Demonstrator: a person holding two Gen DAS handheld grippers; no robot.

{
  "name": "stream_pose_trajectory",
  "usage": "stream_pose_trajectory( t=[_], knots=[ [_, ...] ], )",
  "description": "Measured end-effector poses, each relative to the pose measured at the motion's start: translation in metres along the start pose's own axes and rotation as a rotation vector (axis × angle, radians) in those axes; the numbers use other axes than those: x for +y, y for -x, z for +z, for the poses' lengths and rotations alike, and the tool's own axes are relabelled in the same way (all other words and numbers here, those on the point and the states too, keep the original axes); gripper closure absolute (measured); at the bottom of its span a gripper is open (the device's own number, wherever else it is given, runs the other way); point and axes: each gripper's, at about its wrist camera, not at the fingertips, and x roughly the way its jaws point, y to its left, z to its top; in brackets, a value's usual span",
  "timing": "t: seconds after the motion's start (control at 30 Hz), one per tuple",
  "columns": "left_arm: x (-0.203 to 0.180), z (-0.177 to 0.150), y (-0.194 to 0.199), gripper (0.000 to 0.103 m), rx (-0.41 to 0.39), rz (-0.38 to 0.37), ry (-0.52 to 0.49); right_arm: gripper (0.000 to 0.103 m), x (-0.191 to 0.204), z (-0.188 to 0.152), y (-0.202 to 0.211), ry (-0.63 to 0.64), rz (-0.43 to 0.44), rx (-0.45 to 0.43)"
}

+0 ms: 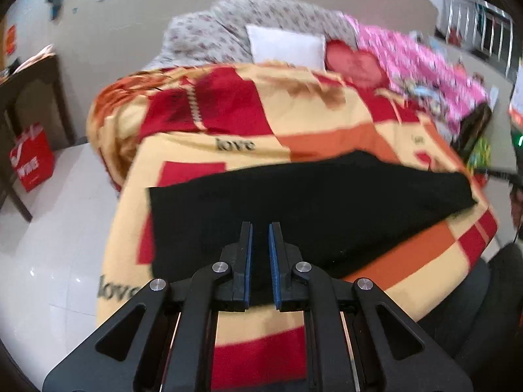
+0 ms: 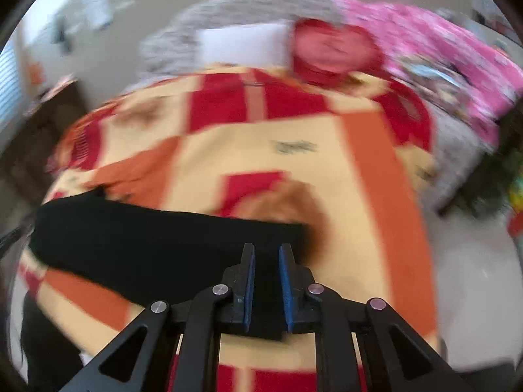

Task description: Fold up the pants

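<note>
Black pants [image 1: 310, 202] lie flat on a bed covered by a red, orange and cream blanket [image 1: 327, 124]. In the left wrist view they spread as a wide dark sheet; my left gripper [image 1: 260, 228] hovers over their near edge, jaws a little apart with nothing between the blue pads. In the blurred right wrist view the pants [image 2: 147, 241] stretch from the left to the middle; my right gripper [image 2: 267, 251] is above their right end, jaws slightly apart and empty.
A white pillow [image 1: 287, 49], a red heart cushion [image 1: 356, 65], a grey floral quilt [image 1: 228, 23] and a pink quilt [image 1: 425, 72] lie at the head of the bed. A red bag [image 1: 32, 163] stands on the white floor beside a dark table [image 1: 29, 91].
</note>
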Motion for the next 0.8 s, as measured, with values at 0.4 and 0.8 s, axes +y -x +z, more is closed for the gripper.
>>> stream_pose_trajectory(
  t=[0.4,0.8],
  knots=[
    [0.001,-0.026,-0.033,0.094,0.128,-0.013,0.049,0.086,-0.014,0.006,-0.074,0.029,-0.165,0.119],
    [-0.001,-0.032,-0.03,0.094,0.079,0.001,0.116,0.086,0.215,0.067,-0.069,0.348,0.409,-0.035]
  ],
)
